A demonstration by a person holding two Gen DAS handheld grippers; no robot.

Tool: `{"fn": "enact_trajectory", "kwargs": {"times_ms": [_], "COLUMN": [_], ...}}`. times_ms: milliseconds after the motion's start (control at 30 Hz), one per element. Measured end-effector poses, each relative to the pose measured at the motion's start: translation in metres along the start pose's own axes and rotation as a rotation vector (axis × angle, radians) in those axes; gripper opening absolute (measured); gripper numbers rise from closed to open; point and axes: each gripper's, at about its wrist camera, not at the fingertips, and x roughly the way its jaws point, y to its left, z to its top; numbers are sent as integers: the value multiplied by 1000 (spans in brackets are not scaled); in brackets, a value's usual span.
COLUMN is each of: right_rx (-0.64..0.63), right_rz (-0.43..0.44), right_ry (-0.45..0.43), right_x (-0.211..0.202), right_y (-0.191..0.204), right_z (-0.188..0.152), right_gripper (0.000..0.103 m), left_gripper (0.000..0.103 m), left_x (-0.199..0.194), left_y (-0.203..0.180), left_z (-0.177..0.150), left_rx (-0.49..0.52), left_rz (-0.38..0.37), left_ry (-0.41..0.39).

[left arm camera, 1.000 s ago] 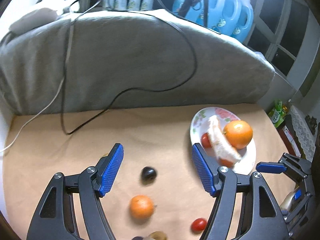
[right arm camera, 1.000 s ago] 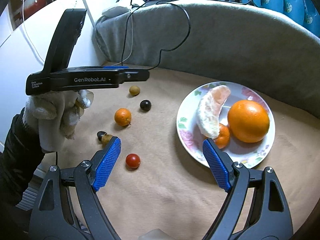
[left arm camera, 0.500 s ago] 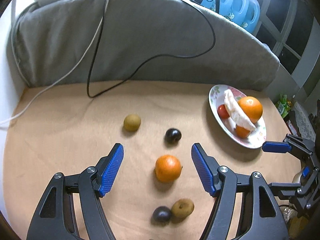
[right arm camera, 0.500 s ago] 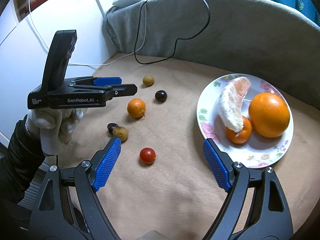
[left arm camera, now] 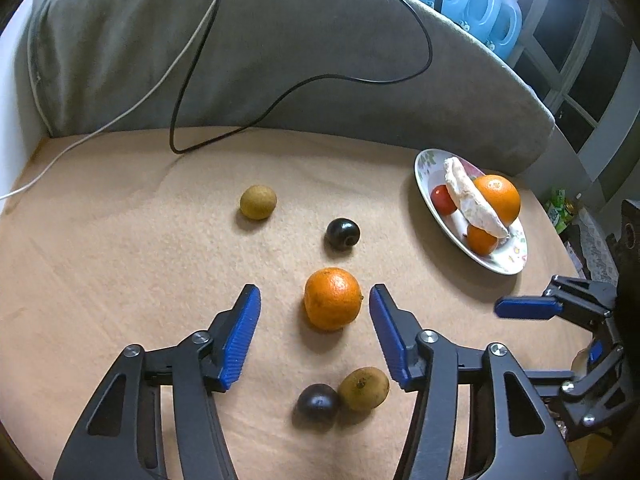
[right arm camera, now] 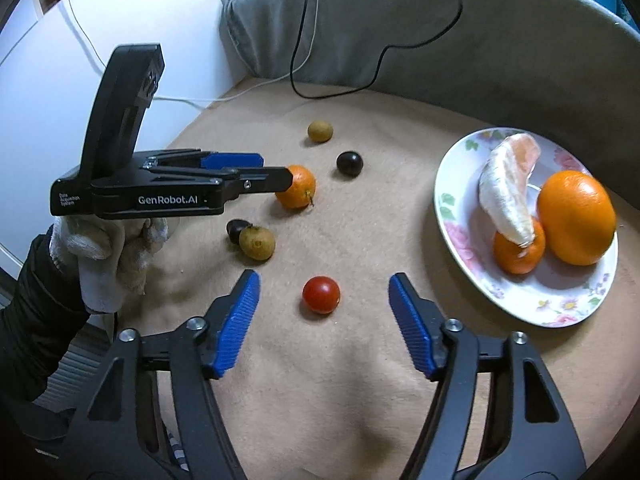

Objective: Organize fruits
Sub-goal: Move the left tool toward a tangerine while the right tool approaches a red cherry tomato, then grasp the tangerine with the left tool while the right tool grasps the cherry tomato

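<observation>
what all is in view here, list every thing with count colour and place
mandarin: one, orange, on the cloth between the left claw's closing jaws, not yet touched
cherry tomato: one, red, on the cloth between the right claw's closing jaws, not yet touched
dark round fruits: two, near black, loose on the cloth
brown round fruits: two, yellow-brown, loose on the cloth, one touching a dark one
plate: one, white with flowers, at the right, holding a large orange, a small orange, a peeled segment and a tomato
cables: black and white, over the grey cushion
bottles: blue, behind the cushion
left claw: black, blue pads
right claw: black, blue pads
gloved hand: one, whitish, holding the left claw
</observation>
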Motion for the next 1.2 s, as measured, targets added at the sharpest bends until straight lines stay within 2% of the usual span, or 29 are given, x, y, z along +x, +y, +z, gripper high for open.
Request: {"fn": "enact_trajectory", "kwargs": {"times_ms": [67, 300, 500, 567, 800, 867, 900, 1200], "right_rx": [0, -9, -13, -11, -12, -11, -9, -12], "right_rz": [3, 7, 3, 4, -9, -8, -8, -17], "right_ry": [10, 43, 58, 62, 73, 76, 76, 63], "right_x": [4, 16, 23, 25, 30, 31, 32, 34], "right_y": [0, 2, 3, 3, 3, 3, 3, 5], "right_z": [-1, -3, -4, -4, -4, -3, -3, -1], "right_gripper": [56, 44, 39, 35, 34, 27, 27, 26], "left_gripper": [53, 47, 43, 42, 36, 33, 31, 31], "left_x": [1, 9, 15, 16, 19, 20, 20, 21], "left_y": [0, 0, -2, -3, -4, -5, -5, -6], "left_z": [-1, -3, -3, -3, -3, -3, -3, -3], "left_rx": [0, 1, 6, 7, 8, 9, 11, 12], "left_rz": [-3, -13, -18, -20, -22, -25, -26, -24], "left_ry": [5, 20, 30, 32, 35, 33, 31, 23]}}
